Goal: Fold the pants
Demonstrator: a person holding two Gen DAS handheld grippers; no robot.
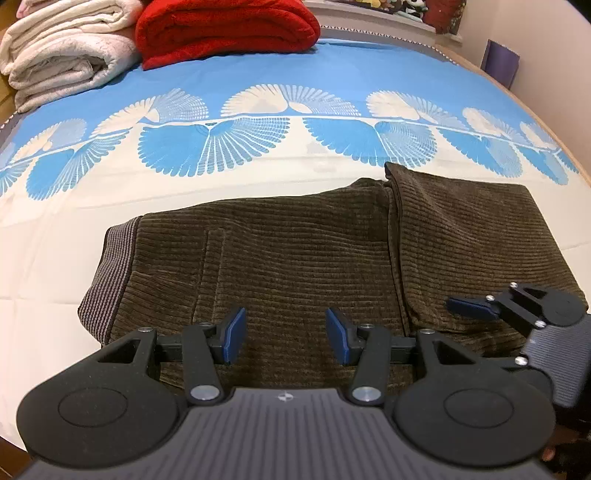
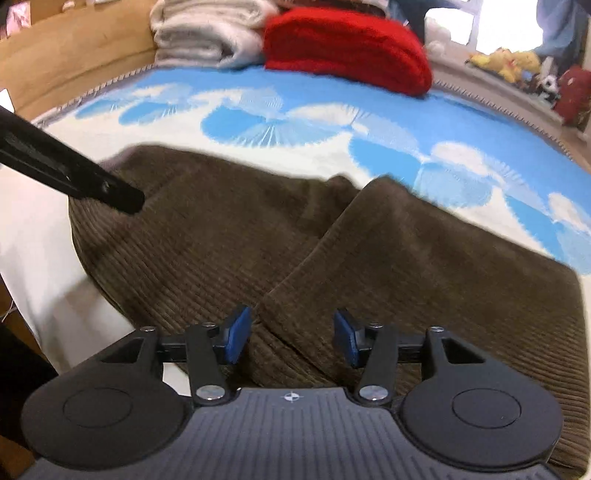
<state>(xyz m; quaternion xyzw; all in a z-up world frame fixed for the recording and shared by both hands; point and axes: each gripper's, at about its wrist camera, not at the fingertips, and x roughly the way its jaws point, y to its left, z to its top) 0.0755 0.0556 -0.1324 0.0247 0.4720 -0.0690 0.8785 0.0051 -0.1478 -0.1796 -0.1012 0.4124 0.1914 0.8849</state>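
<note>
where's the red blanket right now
In the left wrist view, the folded red blanket sits at the bed's far end, top centre, right beside the stacked white blankets.

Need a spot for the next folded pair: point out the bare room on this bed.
Free: the sheet between the pants and the blankets, and the white strip left of the waistband. Crowded: the far left end, with the white blanket beside the red blanket, and the near edge under both grippers.

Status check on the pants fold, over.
Left gripper open, empty, over the pants. Right gripper open, nothing pinched. Pants folded over, lying on bed sheet. Nothing in the way.
</note>
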